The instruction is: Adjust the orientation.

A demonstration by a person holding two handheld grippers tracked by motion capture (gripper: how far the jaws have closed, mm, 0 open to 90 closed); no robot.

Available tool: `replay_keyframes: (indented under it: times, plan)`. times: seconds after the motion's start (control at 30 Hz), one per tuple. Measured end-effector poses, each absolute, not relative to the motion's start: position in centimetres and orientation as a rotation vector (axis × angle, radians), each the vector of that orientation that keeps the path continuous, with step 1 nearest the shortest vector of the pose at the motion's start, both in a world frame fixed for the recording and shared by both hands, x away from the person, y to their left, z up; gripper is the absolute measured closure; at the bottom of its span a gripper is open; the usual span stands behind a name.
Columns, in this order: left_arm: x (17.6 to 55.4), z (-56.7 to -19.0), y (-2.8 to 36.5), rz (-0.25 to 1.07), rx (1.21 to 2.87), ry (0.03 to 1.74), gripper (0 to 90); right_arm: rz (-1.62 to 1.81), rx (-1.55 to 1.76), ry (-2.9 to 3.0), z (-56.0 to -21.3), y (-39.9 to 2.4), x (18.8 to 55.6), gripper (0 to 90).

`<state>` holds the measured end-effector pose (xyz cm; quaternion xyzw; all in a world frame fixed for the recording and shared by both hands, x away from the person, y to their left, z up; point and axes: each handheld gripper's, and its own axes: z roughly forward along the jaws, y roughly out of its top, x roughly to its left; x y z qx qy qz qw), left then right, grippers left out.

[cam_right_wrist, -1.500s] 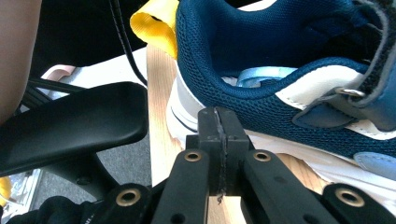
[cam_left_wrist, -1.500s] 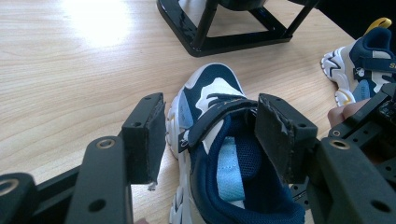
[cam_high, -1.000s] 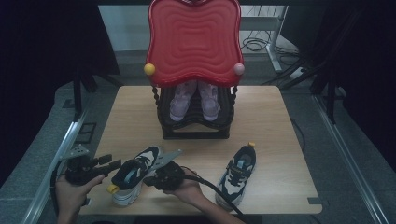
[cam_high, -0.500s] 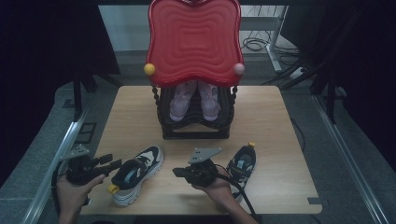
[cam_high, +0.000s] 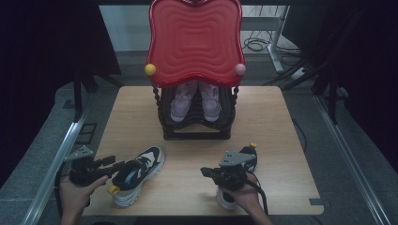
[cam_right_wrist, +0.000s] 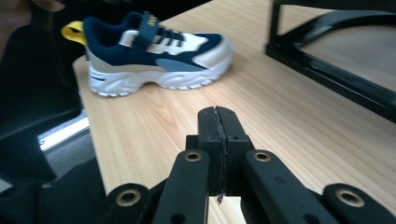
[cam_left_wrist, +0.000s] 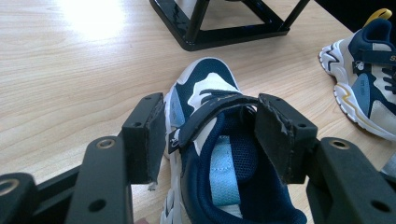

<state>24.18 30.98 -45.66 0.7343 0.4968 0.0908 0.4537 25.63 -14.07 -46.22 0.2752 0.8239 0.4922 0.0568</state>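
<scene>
On the light wooden desk [cam_high: 141, 112] lie two blue and white sneakers with yellow heel loops. The left gripper [cam_left_wrist: 208, 135] has its jaws wide apart, one on each side of the left sneaker [cam_left_wrist: 212, 154] at its strap, near the desk's front left. The right gripper [cam_right_wrist: 218, 128] has its jaws pressed together and holds nothing. It hangs over the right sneaker [cam_high: 239, 161]. Behind them stands a black rack [cam_high: 195, 129] with a red wavy top [cam_high: 195, 40] and pink shoes [cam_high: 195, 101] inside.

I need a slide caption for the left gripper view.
Open left tongs straddle the strap of a navy sneaker on the wooden table.
</scene>
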Motion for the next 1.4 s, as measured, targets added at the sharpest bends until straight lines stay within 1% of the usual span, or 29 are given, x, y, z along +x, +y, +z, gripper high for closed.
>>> replay_keyframes:
  times: [0.37,0.57,0.83,1.13,1.4]
  plan:
    - [24.4,-46.0,30.9,0.215,1.818,1.229,43.4,1.465,0.956,2.385,-46.0,-20.3,23.9,90.0]
    - [24.3,-45.9,31.0,0.222,1.82,1.225,43.4,1.462,1.025,2.348,-46.4,-22.9,23.1,90.0]
    - [24.3,-45.6,31.1,0.239,1.811,1.223,43.3,1.43,1.045,2.35,-47.2,-24.1,22.4,90.0]
    - [24.4,-45.8,30.8,0.228,1.821,1.217,43.2,1.382,1.038,2.355,-47.4,-25.1,21.4,90.0]
    - [24.6,-45.9,30.6,0.224,1.831,1.22,43.1,1.335,1.069,2.395,-49.3,-25.6,20.5,90.0]
